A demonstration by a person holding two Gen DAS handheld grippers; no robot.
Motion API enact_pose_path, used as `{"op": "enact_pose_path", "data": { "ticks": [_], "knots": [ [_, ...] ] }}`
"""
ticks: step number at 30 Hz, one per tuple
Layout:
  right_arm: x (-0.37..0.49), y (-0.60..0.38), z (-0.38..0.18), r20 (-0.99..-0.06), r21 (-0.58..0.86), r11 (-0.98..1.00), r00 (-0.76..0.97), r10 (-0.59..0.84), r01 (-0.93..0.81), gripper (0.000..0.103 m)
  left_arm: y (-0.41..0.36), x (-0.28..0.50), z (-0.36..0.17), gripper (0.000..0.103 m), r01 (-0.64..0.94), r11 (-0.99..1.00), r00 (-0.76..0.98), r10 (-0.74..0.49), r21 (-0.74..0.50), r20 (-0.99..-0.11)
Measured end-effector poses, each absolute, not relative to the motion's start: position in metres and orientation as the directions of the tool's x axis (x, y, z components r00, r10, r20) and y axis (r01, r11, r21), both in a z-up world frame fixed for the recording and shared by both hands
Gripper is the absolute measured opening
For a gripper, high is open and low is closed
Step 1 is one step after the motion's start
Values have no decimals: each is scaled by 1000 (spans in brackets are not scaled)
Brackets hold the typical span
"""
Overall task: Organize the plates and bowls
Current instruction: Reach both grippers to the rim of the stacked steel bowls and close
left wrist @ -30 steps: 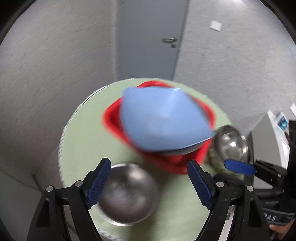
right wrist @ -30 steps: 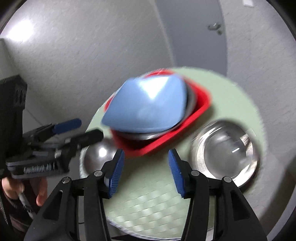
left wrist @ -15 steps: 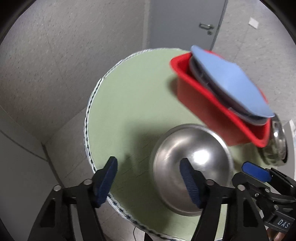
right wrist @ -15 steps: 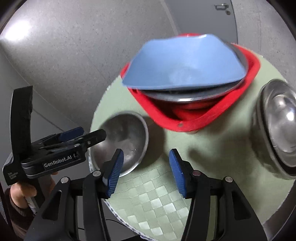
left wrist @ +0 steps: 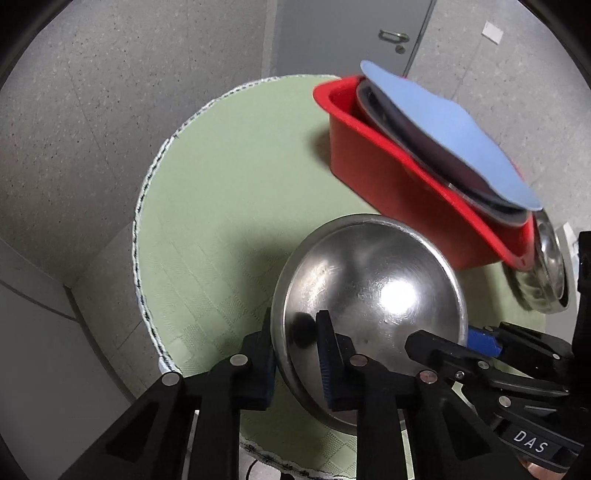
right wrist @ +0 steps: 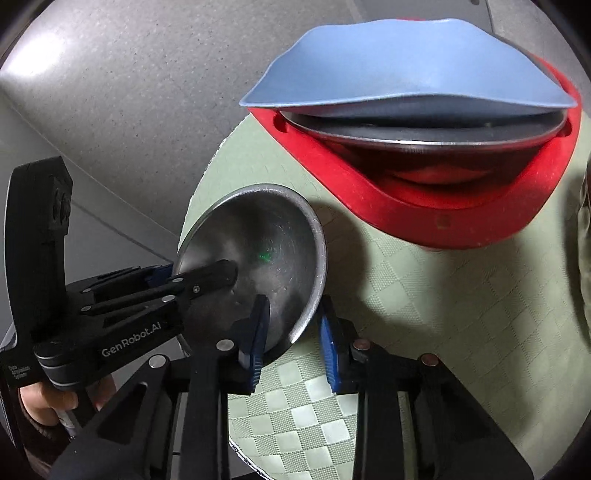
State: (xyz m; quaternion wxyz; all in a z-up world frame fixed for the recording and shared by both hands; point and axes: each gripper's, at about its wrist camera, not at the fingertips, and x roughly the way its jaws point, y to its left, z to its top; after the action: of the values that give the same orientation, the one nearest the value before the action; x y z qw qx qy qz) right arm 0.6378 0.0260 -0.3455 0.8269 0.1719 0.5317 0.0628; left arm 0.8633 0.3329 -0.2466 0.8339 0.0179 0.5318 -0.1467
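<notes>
A small steel bowl (left wrist: 373, 295) sits near the front edge of the round green table (left wrist: 229, 192); it also shows in the right wrist view (right wrist: 258, 266). My left gripper (left wrist: 295, 354) is shut on the bowl's left rim, one finger inside and one outside. My right gripper (right wrist: 291, 332) is shut on the bowl's opposite rim, and it shows in the left wrist view (left wrist: 454, 343). A red bin (right wrist: 443, 218) holds a steel plate (right wrist: 424, 136) with a blue plate (right wrist: 406, 70) lying on top.
A second, larger steel bowl (left wrist: 546, 273) stands at the table's right edge behind the red bin. The table's left half (left wrist: 221, 206) is bare green cloth. A grey door (left wrist: 351, 33) and speckled floor lie beyond.
Both grippers have moved down to the small steel bowl and closed on its rim from opposite sides. They were open half a second ago.
</notes>
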Motion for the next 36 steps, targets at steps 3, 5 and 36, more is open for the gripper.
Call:
{"op": "enact_pose_path", "data": {
  "ticks": [3, 5, 36],
  "knots": [
    [635, 28, -335, -849, 357, 932, 438, 296, 62, 26, 342, 858, -228, 16, 261, 958, 425, -226, -120, -877],
    [632, 29, -325, -838, 364, 930, 450, 308, 42, 26, 347, 853, -217, 16, 253, 959, 446, -229, -123, -865],
    [534, -176, -228, -806, 277, 913, 589, 52, 299, 26, 124, 828, -164, 16, 624, 772, 406, -453, -122, -794]
  ]
}}
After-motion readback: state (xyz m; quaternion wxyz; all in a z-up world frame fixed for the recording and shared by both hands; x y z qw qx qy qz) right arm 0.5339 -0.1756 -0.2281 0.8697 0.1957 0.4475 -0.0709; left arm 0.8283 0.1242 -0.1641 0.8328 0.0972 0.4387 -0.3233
